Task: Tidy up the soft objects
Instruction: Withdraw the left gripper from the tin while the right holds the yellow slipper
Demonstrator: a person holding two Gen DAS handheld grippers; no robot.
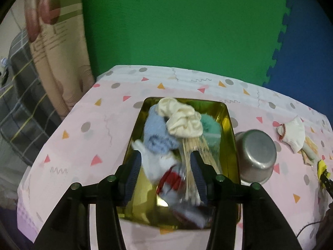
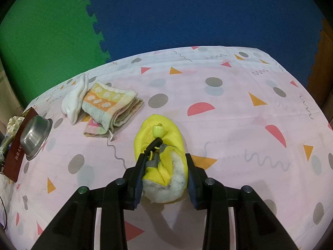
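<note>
From the left wrist view, the left gripper (image 1: 166,166) hangs over a gold tin (image 1: 230,125) on a table (image 1: 87,112) with a pink patterned cloth; its jaws stand fairly wide with a blurred white sock (image 1: 153,164) between them, and I cannot tell whether they pinch it or have let it go. The tin serves as the collecting place: a blue sock (image 1: 155,132), a cream cloth (image 1: 183,119) and a green fluffy piece (image 1: 211,125) are already heaped at its far end. An upturned steel bowl (image 1: 257,156) sits just to the right of the tin. From the right wrist view, the right gripper (image 2: 165,173) has its jaws on either side of a yellow fleece-lined bootie (image 2: 160,156), pads against its sides, apparently gripping it for carrying to the tin. Left of the bootie, a folded towel (image 2: 110,104) and a white cloth (image 2: 75,99) lie on the table, probably waiting their turn, with the bowl beyond them near the table's left edge.
</note>
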